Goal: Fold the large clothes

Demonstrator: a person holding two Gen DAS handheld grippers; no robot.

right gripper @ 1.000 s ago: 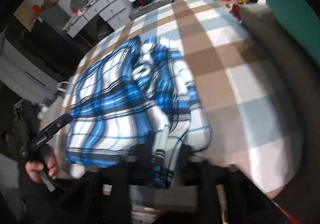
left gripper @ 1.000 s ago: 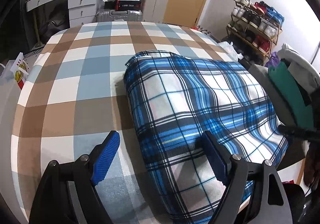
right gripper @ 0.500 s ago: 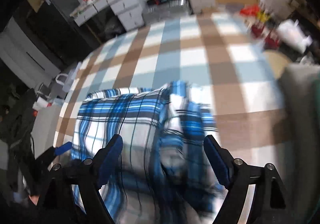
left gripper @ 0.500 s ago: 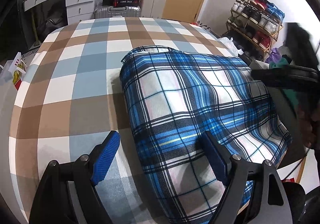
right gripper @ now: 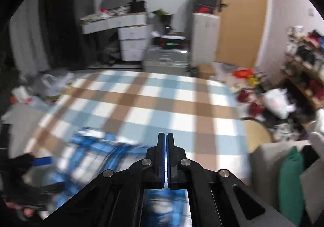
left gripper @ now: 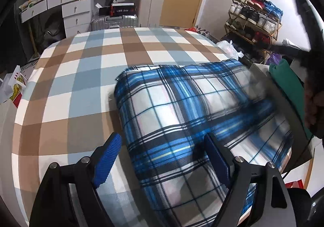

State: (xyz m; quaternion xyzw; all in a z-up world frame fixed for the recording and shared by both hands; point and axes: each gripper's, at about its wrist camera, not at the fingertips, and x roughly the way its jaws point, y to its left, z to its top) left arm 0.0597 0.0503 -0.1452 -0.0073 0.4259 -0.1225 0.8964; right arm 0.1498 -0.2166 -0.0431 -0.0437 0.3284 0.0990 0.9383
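A folded blue, white and black plaid garment (left gripper: 188, 117) lies on the checked brown, blue and white bed cover (left gripper: 85, 69). My left gripper (left gripper: 162, 160) is open, its blue pads apart over the garment's near left edge, holding nothing. In the right wrist view the garment (right gripper: 97, 152) is blurred at lower left. My right gripper (right gripper: 166, 158) is shut with its pads together, nothing visible between them, raised above the bed (right gripper: 162, 103). The right gripper's dark shape and the hand show blurred at the right edge of the left wrist view (left gripper: 307, 48).
A green and grey clothes pile (left gripper: 287, 83) lies right of the garment. White drawers (left gripper: 75, 14), suitcases (left gripper: 113, 21) and a cabinet (left gripper: 151, 2) stand past the bed's far end. A shoe rack (left gripper: 253, 20) stands at the right wall.
My right gripper let go of the garment, opened, then shut empty and rose above the bed, swinging to face the room. The left gripper stayed open at the garment's near edge.
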